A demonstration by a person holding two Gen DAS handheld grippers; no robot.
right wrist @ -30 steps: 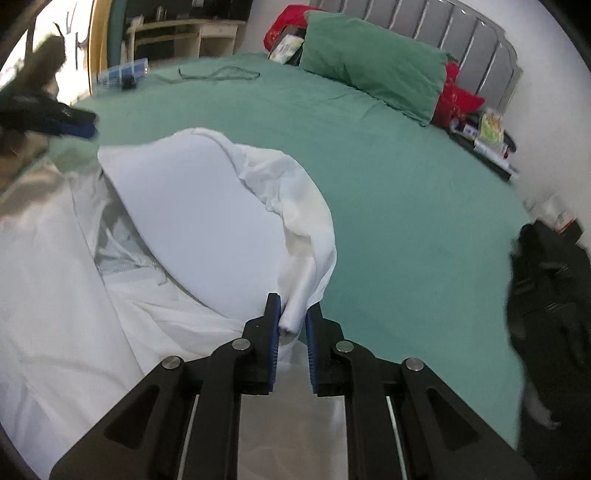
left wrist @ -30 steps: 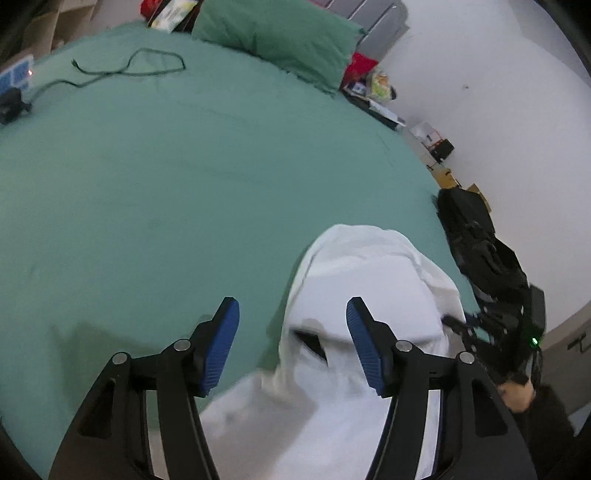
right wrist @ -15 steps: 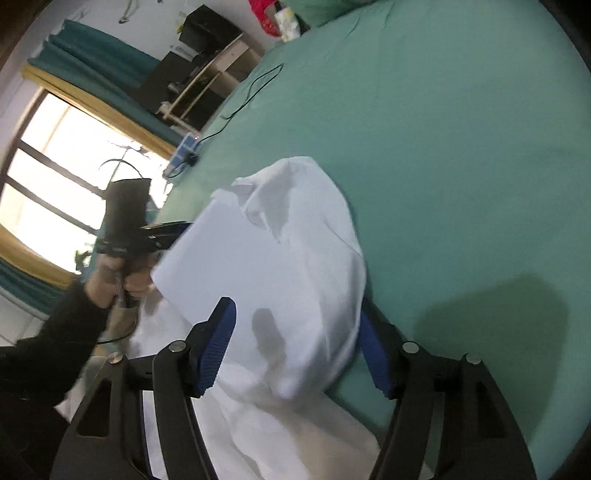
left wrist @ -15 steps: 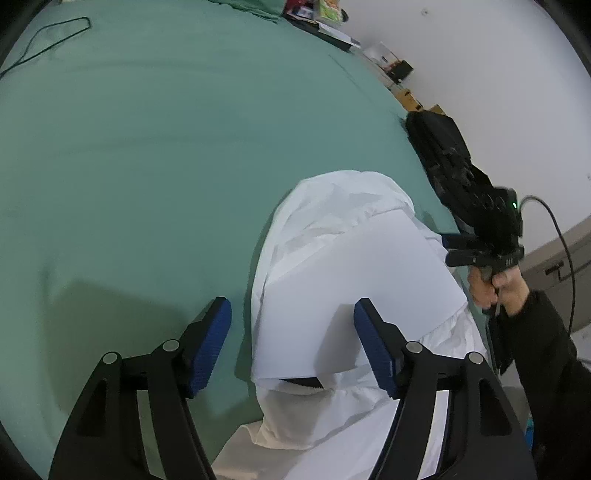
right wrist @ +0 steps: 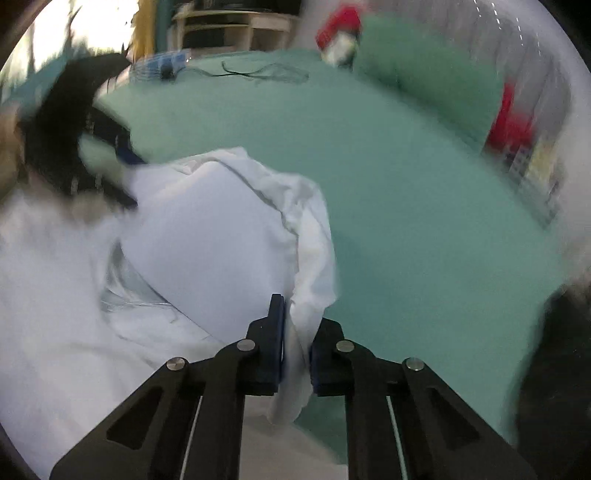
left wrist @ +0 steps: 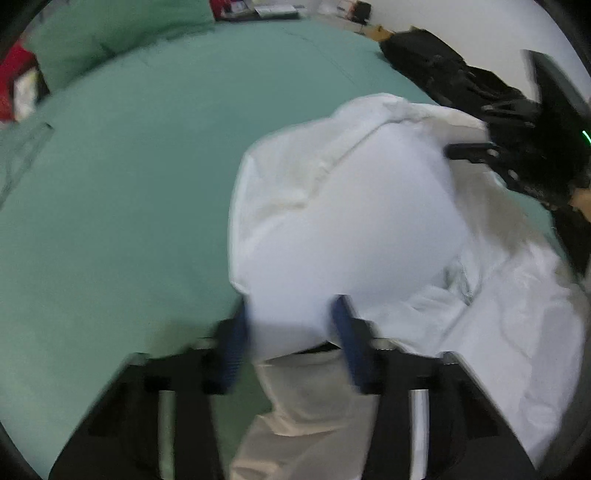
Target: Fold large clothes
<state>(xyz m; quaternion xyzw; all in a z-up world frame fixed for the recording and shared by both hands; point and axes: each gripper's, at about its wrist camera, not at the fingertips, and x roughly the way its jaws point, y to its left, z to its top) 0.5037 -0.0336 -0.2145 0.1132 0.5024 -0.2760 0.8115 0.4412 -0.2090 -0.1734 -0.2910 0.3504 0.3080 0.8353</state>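
Observation:
A large white garment (left wrist: 332, 206) lies bunched on the green bed (left wrist: 129, 184), with a smooth flat white panel on top. My left gripper (left wrist: 291, 343) straddles the panel's near corner. Its blue pads stand either side of the cloth and its jaws are closing, though motion blur hides any contact. In the right wrist view, my right gripper (right wrist: 297, 343) has its jaws closing on a hanging fold of the white garment (right wrist: 221, 240), and the pads pinch it. Each gripper shows in the other's view: the right (left wrist: 458, 151) at the garment's far edge, the left (right wrist: 125, 177) likewise.
A green pillow (right wrist: 424, 77) and red items (right wrist: 513, 122) sit at the head of the bed. A black cable (right wrist: 258, 74) lies on the sheet (right wrist: 406, 221). A black bag (left wrist: 443, 70) lies beyond the bed's edge. A wooden shelf (right wrist: 236, 22) stands behind.
Half a second ago both grippers stood wide open over the garment. Now the right one has shut on the fold's edge, and the left has rolled and narrowed around the near corner.

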